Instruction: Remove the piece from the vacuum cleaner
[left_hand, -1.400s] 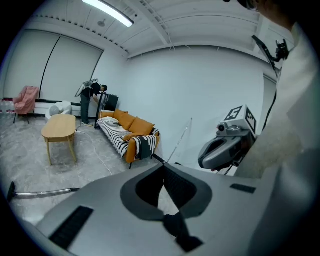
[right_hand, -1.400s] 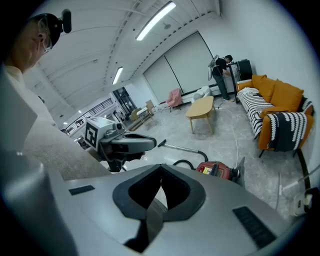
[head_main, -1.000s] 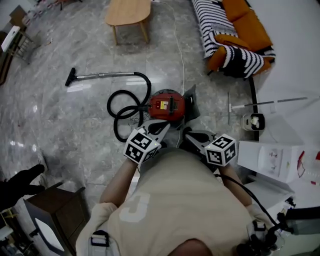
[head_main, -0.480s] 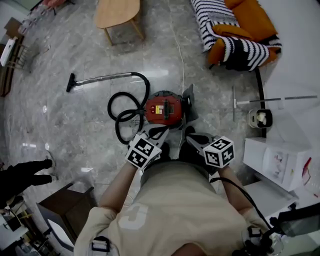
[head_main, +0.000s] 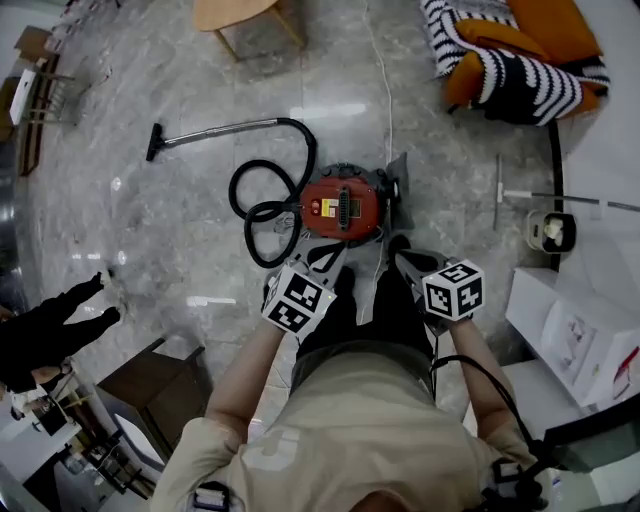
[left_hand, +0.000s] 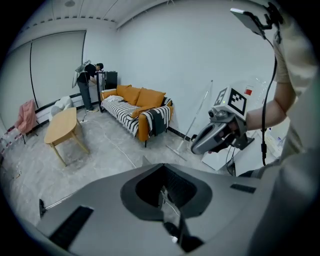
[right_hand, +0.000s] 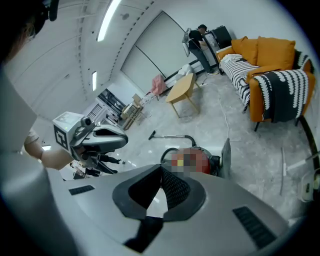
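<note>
A red vacuum cleaner (head_main: 342, 205) stands on the marble floor, with its black hose (head_main: 262, 205) coiled at its left. The wand runs out to a floor nozzle (head_main: 155, 141). A grey flap (head_main: 400, 192) stands up at the vacuum's right side. My left gripper (head_main: 330, 260) and right gripper (head_main: 400, 257) hover just short of the vacuum, both shut and holding nothing. The right gripper view shows the vacuum (right_hand: 192, 161) past the closed jaws of my right gripper (right_hand: 161, 182), with the left gripper (right_hand: 95, 137) off to the left. The left gripper (left_hand: 165, 195) points at the room, away from the vacuum.
An orange sofa (head_main: 520, 60) with a striped blanket stands at the back right, and a wooden table (head_main: 235, 15) at the back. White boxes (head_main: 575, 330) and a long-handled mop (head_main: 560, 195) lie at the right. A dark cabinet (head_main: 160, 385) and a person's black sleeve (head_main: 50, 330) are at the left.
The head view has swung, so the vacuum sits a little further right and the sofa higher. Both grippers have dropped slightly in the frame and stay shut side by side.
</note>
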